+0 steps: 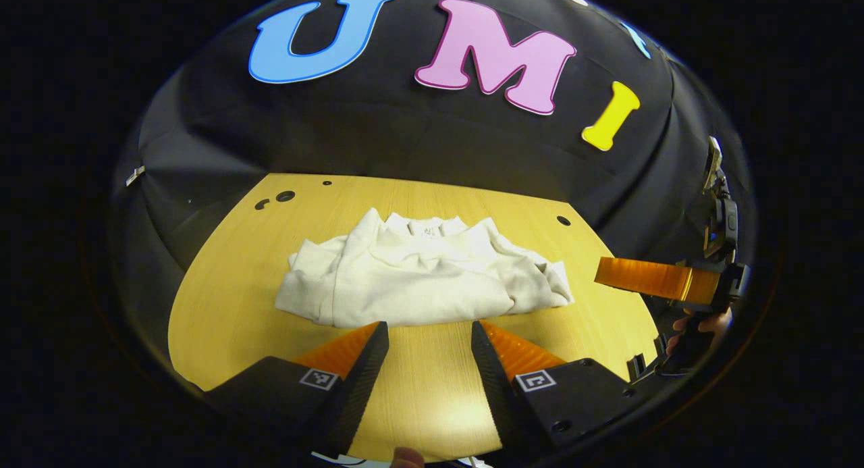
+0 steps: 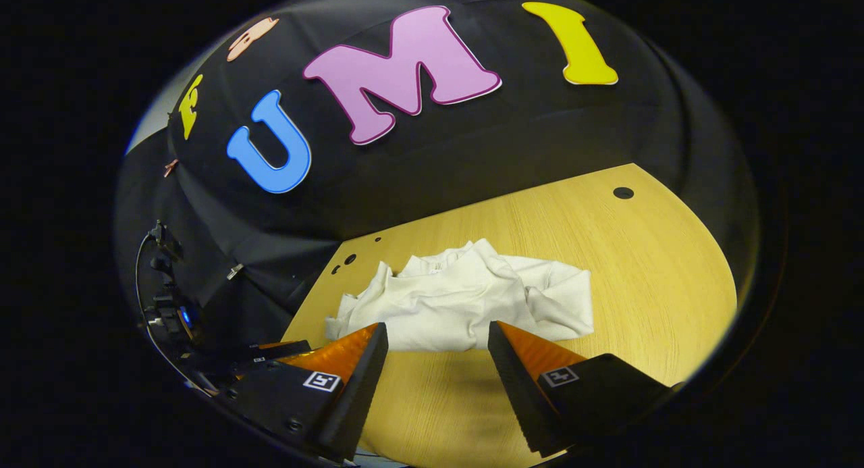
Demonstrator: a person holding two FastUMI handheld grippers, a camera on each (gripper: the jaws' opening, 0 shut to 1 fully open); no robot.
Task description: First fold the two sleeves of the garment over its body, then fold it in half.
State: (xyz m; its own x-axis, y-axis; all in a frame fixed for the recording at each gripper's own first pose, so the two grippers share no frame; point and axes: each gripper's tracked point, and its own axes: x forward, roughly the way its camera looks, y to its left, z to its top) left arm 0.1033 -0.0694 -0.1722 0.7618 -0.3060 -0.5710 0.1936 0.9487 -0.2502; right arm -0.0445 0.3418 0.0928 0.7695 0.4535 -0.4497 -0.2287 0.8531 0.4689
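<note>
- Black cloth walled the booth behind a yellow wood-grain table [image 1: 223, 279], and on that table, just beyond the fingers in both views, lay the garment [image 1: 418, 275], a cream-white top.
- It sat bunched rather than flat: the collar [image 1: 426, 228] faced the far side, the near edge ran across just past the fingertips, and cloth was heaped in thick creases along both sides, so the sleeves looked already drawn in over the body, though how neatly could not be told.
- Judged from its slack folds, it would handle as soft, light and limp; it would sag and drag when lifted, and a pinch could catch several layers at once.
- For the half fold, the sensible hold looked like the near edge at its two corners, one per gripper, pinching low against the table and carrying the edge toward the collar.
- Left gripper [image 1: 429, 334] hung above the bare table short of the near edge, jaws well apart, holding nothing.
- Right gripper [image 2: 437, 336] hung likewise, jaws wide, empty, its tips just short of the garment [image 2: 466, 299].
- In the left gripper view the right gripper's fingers [image 1: 651, 279] showed off to the right, beyond the garment's side, with part of a hand [image 1: 702, 323] behind them.
</note>
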